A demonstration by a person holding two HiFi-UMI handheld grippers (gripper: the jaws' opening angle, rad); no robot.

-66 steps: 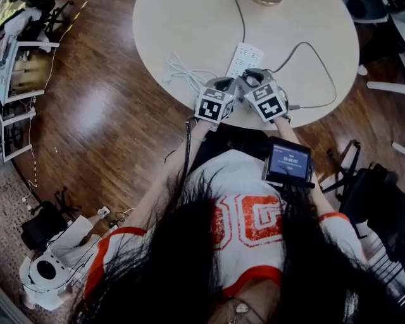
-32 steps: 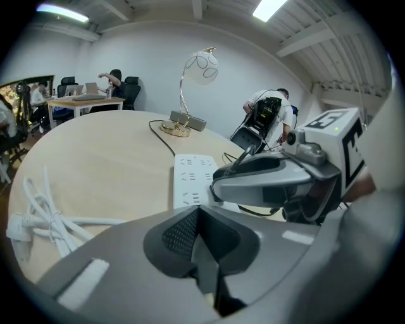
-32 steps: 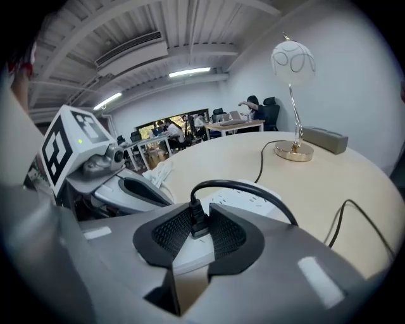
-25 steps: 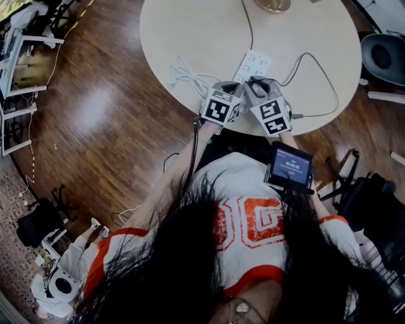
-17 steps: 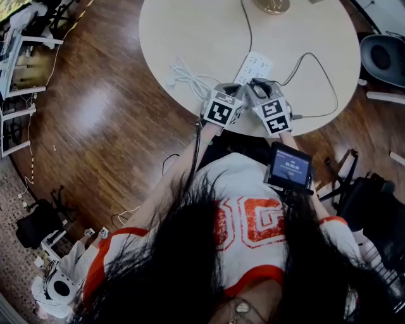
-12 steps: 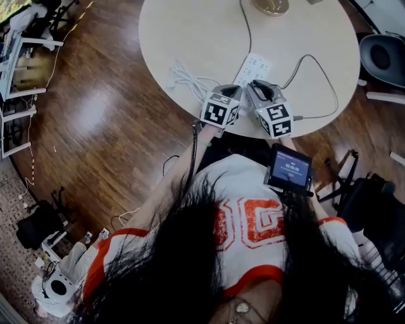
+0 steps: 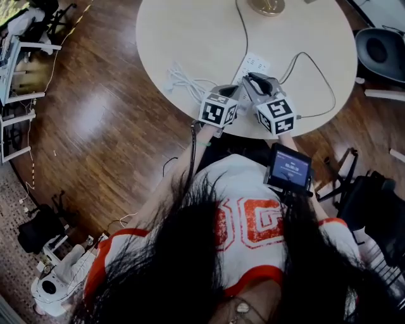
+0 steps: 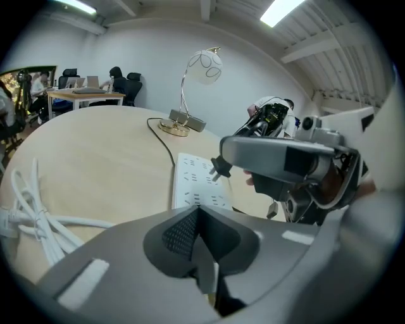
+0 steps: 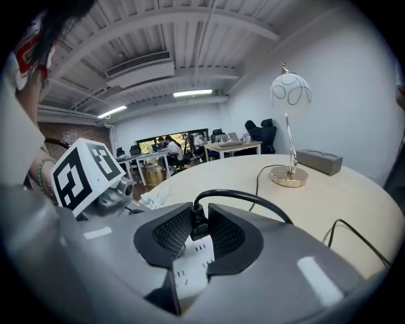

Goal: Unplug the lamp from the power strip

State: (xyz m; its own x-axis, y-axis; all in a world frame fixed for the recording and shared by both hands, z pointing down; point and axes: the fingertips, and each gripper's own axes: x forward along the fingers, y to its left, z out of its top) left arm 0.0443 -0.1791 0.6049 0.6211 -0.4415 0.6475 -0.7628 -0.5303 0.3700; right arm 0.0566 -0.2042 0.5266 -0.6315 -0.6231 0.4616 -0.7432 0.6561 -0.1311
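Observation:
My right gripper (image 9: 198,226) is shut on the lamp's black plug (image 9: 197,220). The plug (image 8: 219,168) hangs just above the white power strip (image 8: 195,183) with its prongs out of the sockets. Its black cord (image 9: 253,197) arcs away to the lamp (image 9: 290,95) with a gold base (image 7: 266,6) at the table's far side. My left gripper (image 8: 199,237) is shut with nothing between its pads, close beside the right gripper (image 7: 254,80) at the near end of the strip (image 7: 253,64). In the head view the left gripper (image 7: 228,90) is at the table's near edge.
A round light wooden table (image 7: 190,31) carries a bundle of white cable (image 7: 180,79) left of the strip and a thin dark cord loop (image 7: 316,66) at the right. A grey box (image 9: 319,161) lies by the lamp. A dark chair (image 7: 380,54) stands at the right.
The right gripper has swung slightly left and back over the strip's near end with the plug in it. The left gripper has stayed about where it was.

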